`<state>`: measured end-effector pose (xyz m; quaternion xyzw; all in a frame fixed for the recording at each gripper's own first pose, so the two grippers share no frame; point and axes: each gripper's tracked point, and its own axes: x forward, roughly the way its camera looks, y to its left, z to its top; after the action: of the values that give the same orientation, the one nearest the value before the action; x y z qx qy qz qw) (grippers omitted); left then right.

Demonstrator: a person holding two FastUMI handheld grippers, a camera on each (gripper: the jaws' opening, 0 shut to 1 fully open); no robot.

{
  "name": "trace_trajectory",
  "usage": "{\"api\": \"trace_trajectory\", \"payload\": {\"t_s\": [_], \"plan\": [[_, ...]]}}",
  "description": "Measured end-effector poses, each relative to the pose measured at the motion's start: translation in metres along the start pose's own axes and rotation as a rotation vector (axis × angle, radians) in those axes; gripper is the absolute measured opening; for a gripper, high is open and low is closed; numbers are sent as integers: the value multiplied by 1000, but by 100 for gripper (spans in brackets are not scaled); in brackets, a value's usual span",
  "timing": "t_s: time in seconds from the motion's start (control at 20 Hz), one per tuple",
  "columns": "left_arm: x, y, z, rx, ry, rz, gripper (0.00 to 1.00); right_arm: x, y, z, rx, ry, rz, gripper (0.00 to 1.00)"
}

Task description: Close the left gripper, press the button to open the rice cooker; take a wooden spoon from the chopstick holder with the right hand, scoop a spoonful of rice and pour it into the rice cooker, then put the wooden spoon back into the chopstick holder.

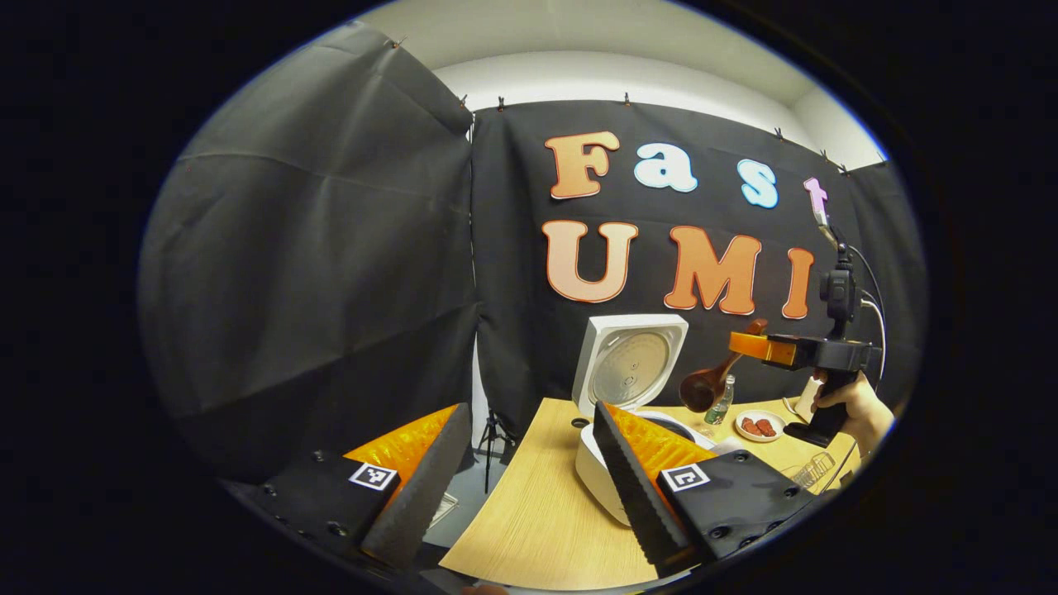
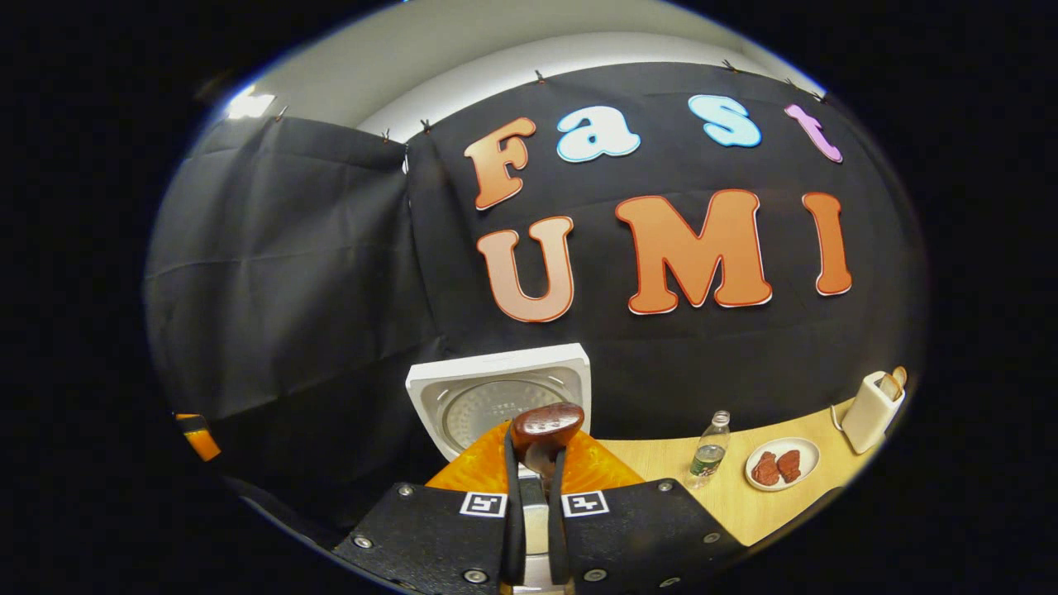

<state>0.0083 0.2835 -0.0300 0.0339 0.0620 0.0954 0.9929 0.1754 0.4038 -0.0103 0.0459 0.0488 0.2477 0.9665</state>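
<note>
Left gripper view: your left gripper point(image 1: 529, 471) is spread wide, empty, over the table point(image 1: 537, 521); rice cooker point(image 1: 632, 372) lid up. Right gripper view: your right gripper point(image 2: 536, 479) is clamped on the wooden spoon point(image 2: 545, 423) handle, bowl raised before the cooker.

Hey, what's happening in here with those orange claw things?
A person holds a two-finger gripper in each hand. The right gripper is shut on a wooden spoon and carries it in the air over the rice cooker, whose lid stands open. The left gripper is open and empty, near the cooker on the table. Further along the table are a bottle, a plate of food and the white holder.
</note>
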Motion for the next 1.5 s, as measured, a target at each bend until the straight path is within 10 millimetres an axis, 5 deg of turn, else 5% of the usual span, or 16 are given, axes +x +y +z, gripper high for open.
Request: {"api": "trace_trajectory", "payload": {"t_s": [0.35,0.85,1.15,1.5], "plan": [[15,-8,11,-7,-15,-3,100,-38,-60,15,107,-9,-70,10],[13,-44,39,-20,-58,-14,100,-144,-187,21,208,-51,-261,10],[6,-63,49,14,-86,30,100,-214,-256,4,224,-50,-364,10],[-7,-75,46,4,-81,84,100,-261,-322,-53,264,15,-447,11]]}}
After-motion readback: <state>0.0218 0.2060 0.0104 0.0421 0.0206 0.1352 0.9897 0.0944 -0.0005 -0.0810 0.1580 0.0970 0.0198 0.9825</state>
